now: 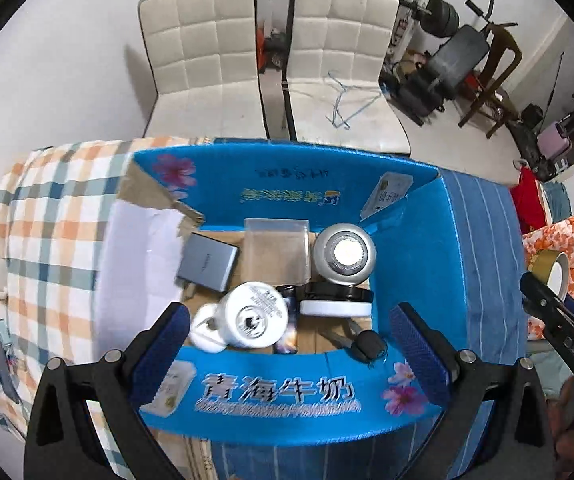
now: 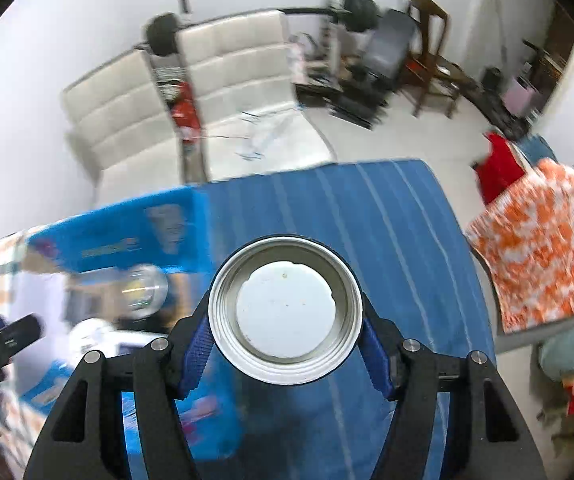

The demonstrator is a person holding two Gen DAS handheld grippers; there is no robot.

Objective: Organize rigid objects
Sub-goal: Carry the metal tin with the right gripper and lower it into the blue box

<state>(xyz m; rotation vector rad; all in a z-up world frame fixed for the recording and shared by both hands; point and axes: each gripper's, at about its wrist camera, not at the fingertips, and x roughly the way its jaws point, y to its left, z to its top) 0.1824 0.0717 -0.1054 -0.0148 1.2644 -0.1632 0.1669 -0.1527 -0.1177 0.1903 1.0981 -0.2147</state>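
An open blue cardboard box [image 1: 279, 396] lies on the bed. Inside are a grey flat case [image 1: 207, 262], a clear plastic tub [image 1: 277, 250], a silver round can [image 1: 345, 254], a white jar [image 1: 253, 314], a black-and-white tin [image 1: 335, 300] and a black key fob [image 1: 369, 344]. My left gripper [image 1: 289, 320] hangs open over the box's near wall, holding nothing. My right gripper [image 2: 287, 320] is shut on a round gold-sided tin [image 2: 285, 314] with a white inside, above the blue striped cloth [image 2: 387, 220]. The box [image 2: 119, 236] is blurred to its left.
A checked cloth [image 1: 47, 220] lies left of the box and an orange floral cloth [image 2: 543, 240] to the right. Two white padded chairs [image 1: 207, 60] stand behind the bed. Gym gear and a wooden chair [image 1: 491, 64] crowd the back right.
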